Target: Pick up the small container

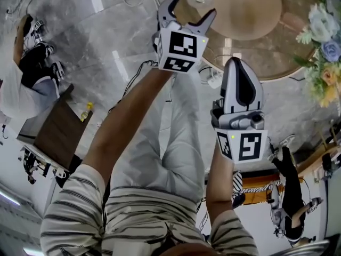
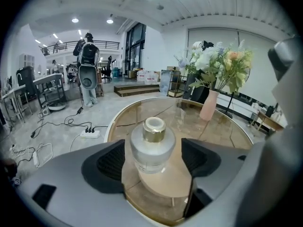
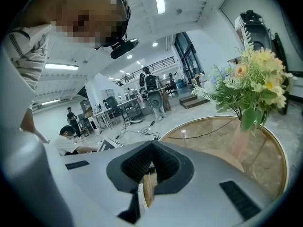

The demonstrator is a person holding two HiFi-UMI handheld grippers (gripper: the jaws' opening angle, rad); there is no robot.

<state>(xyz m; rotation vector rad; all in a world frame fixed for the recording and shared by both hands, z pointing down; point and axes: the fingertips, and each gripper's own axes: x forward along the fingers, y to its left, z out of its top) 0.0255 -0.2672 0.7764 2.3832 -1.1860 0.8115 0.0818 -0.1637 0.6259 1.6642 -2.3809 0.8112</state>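
Left gripper view: small container [image 2: 152,148], frosted with a gold cap, was seen at centre frame, upright on the round table [image 2: 227,126]. It was framed by the spread jaws of the left gripper [image 2: 154,161], with the pads not touching it. Approach was judged in hand; closing on the body was called for next. The pad gaps were shown only here. Right gripper [image 3: 150,167] was seen with jaws together and empty; the head view placed it lower right, well back.

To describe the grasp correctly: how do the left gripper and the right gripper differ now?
The left gripper has its jaws wide apart; the right gripper has them together. The left gripper has the small container between its jaws, apparently not yet squeezed; the right gripper holds nothing. The left gripper reaches over the round table; the right gripper stops near its edge. Both point toward that table.
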